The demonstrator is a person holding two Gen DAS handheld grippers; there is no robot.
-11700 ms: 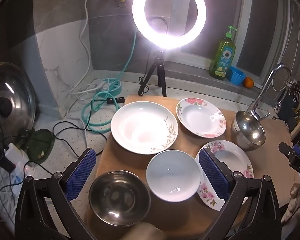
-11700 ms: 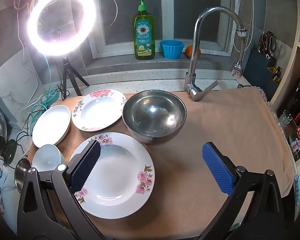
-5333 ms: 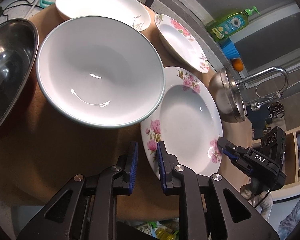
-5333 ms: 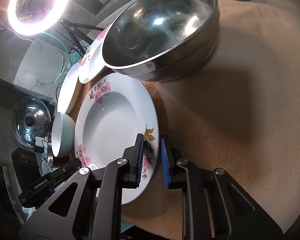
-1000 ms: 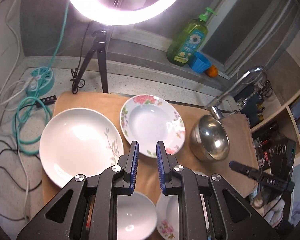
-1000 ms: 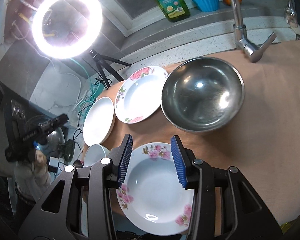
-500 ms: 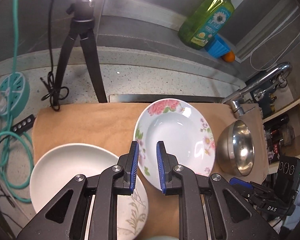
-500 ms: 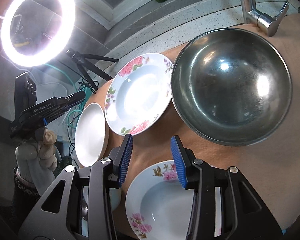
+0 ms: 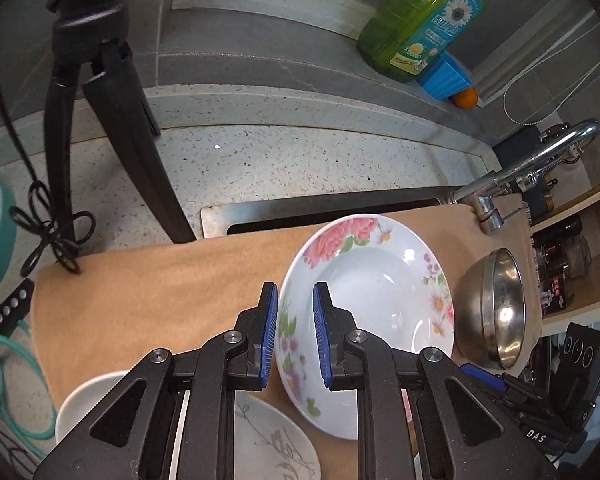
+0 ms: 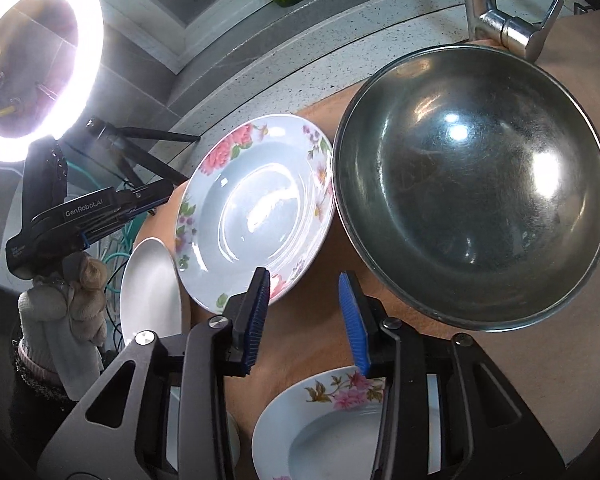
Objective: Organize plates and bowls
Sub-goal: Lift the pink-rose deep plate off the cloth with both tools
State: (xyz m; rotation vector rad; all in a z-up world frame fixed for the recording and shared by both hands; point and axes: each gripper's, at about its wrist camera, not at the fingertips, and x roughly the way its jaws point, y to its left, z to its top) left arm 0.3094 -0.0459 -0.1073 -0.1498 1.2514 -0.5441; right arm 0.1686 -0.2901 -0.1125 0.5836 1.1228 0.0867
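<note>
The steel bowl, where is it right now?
In the right wrist view, the steel bowl sits on the tan mat, right of the flowered plate, below the faucet.

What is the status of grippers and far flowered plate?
Left gripper shut, at far flowered plate rim, grip unclear. Right gripper open, jaws just been closing, nothing between. Steel bowl close beside plate.

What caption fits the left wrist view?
Left gripper straddling the near rim of a flowered plate on the tan mat.
</note>
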